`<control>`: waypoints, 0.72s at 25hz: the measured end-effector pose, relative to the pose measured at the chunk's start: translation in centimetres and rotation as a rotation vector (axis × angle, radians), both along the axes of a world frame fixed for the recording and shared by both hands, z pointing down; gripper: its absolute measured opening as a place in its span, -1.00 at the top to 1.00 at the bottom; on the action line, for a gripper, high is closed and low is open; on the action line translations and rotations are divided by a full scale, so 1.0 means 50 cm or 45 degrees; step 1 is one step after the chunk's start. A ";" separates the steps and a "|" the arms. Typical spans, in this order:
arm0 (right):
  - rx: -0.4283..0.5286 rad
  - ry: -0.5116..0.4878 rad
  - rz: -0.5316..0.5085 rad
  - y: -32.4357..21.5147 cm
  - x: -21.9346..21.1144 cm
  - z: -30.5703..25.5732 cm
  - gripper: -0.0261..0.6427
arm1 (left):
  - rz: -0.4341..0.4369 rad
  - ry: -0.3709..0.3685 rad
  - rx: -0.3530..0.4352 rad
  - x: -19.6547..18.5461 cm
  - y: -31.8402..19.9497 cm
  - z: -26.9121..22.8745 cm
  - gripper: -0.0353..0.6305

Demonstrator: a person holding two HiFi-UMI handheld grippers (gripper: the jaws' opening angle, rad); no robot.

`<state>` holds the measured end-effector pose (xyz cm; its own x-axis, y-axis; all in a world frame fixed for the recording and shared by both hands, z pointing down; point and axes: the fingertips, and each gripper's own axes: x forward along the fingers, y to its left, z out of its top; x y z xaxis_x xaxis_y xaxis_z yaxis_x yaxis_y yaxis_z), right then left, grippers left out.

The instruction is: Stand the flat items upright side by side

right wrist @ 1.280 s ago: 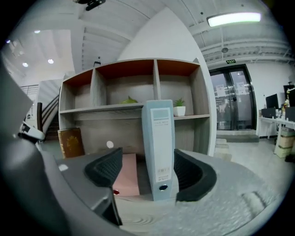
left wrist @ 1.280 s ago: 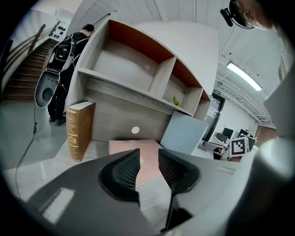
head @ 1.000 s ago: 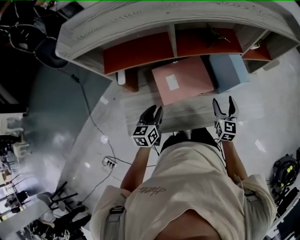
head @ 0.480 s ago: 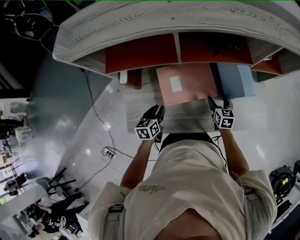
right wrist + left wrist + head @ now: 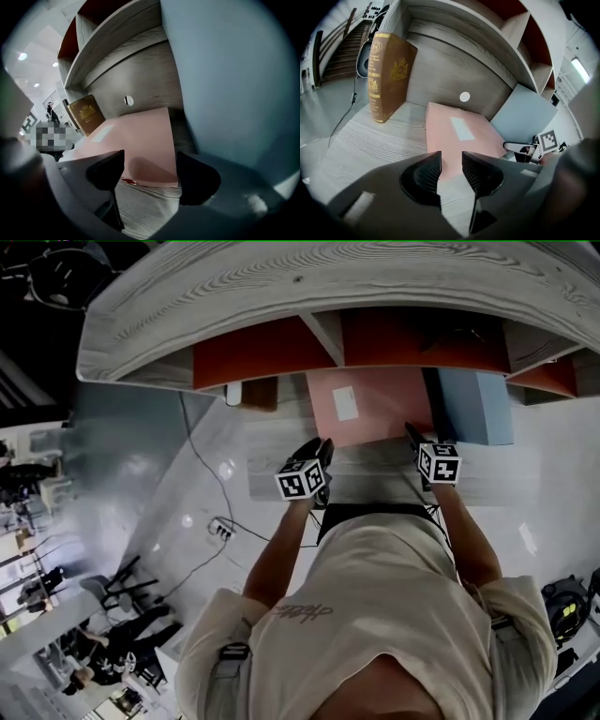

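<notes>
A pink flat book [image 5: 370, 404] [image 5: 454, 136] [image 5: 136, 136] lies face up on the shelf board [image 5: 281, 460]. A blue-grey book [image 5: 473, 404] [image 5: 234, 70] leans at its right. To the left stands a brown book [image 5: 261, 392] [image 5: 386, 75], upright. My left gripper [image 5: 319, 448] [image 5: 451, 161] hovers at the pink book's near edge; its jaws are opening and nothing is pressed between them. My right gripper [image 5: 412, 434] [image 5: 149, 161] stands wide open at the pink book's near right corner, without gripping it.
The shelf's upper board overhangs the books, with red-backed compartments above. The back panel has a round hole [image 5: 464, 97]. A cable [image 5: 202, 493] runs over the grey floor at the left, and the person's body fills the lower head view.
Both grippers have moved forward over the shelf board to the pink book's near edge. The right one has gone furthest, in under the overhang. The books have not moved.
</notes>
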<state>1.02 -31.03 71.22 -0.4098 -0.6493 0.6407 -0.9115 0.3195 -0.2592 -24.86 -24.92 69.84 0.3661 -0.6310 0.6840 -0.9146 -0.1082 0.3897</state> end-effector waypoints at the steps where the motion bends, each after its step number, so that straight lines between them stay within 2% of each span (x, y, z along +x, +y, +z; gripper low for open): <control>1: -0.011 -0.004 0.002 -0.003 0.000 0.003 -0.13 | -0.011 0.002 -0.012 0.000 0.000 0.005 0.44; 6: -0.077 -0.013 0.004 -0.001 -0.003 0.014 -0.13 | -0.046 0.014 -0.053 -0.004 0.009 0.021 0.44; 10: -0.077 -0.039 0.003 -0.006 -0.005 0.012 -0.11 | -0.038 0.008 -0.047 -0.007 0.004 0.021 0.48; 18: -0.126 -0.031 -0.026 0.027 -0.019 0.019 -0.07 | -0.018 0.039 -0.028 -0.025 0.009 0.024 0.44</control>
